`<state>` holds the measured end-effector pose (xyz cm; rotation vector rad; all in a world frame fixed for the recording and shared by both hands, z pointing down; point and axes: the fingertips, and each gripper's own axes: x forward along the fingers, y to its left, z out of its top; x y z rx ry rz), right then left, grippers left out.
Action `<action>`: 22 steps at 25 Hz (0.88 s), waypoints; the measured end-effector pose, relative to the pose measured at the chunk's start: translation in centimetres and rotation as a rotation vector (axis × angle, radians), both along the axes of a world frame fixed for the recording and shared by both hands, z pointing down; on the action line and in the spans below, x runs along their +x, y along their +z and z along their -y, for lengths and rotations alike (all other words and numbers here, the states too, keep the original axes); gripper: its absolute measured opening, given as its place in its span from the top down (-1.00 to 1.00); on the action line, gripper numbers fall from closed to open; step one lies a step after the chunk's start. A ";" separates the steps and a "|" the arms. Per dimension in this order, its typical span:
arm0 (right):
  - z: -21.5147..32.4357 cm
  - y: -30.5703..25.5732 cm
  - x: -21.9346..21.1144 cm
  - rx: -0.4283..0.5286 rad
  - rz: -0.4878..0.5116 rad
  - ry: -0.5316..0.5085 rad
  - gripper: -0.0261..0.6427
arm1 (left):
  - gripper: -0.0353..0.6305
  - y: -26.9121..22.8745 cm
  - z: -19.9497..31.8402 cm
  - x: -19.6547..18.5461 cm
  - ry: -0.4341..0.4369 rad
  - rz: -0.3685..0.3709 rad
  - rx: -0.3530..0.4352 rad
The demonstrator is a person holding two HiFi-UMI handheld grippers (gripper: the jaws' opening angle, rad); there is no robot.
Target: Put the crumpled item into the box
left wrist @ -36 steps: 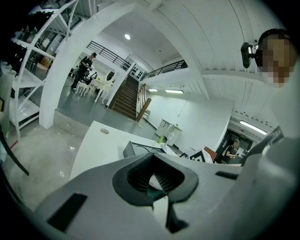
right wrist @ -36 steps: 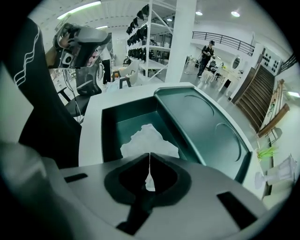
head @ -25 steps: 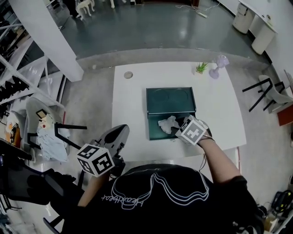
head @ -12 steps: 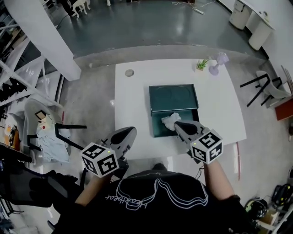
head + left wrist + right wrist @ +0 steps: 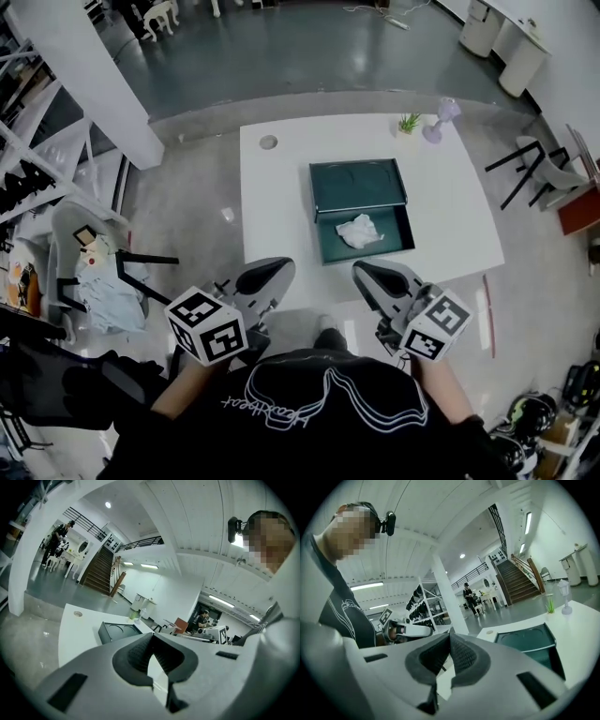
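A crumpled white item (image 5: 359,231) lies inside the open dark green box (image 5: 398,234) on the white table (image 5: 281,206); the box's lid (image 5: 358,184) stands up behind it. My right gripper (image 5: 364,273) is shut and empty, held off the table's near edge, well short of the box. My left gripper (image 5: 279,270) is shut too, with nothing between its jaws, level with the right one at the table's near left. The left gripper view shows the box (image 5: 117,632) from the side beyond the closed jaws. In the right gripper view the box (image 5: 529,641) stands ahead at the right.
A small potted plant (image 5: 409,123) and a pale lilac lamp (image 5: 442,116) stand at the table's far right corner, a round disc (image 5: 268,142) at its far left. Chairs (image 5: 103,262) stand on the grey floor to the left, another chair (image 5: 534,169) to the right.
The right gripper let go of the crumpled item in the box, drew back toward the person and shut. The left gripper rose slightly beside it.
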<state>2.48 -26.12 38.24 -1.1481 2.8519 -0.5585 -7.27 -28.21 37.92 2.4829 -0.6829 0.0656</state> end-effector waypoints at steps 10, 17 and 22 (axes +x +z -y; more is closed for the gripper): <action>-4.7 -2.8 -1.5 0.018 0.101 0.045 0.91 | 0.88 -3.2 -3.7 -1.8 0.058 -0.089 0.063; -6.2 -2.1 -2.8 0.012 0.076 0.033 0.91 | 0.88 -2.5 -5.0 -2.6 0.060 -0.090 0.058; -5.7 -1.8 -3.1 0.010 0.061 0.011 0.91 | 0.88 -2.2 -4.7 -2.7 0.042 -0.079 0.046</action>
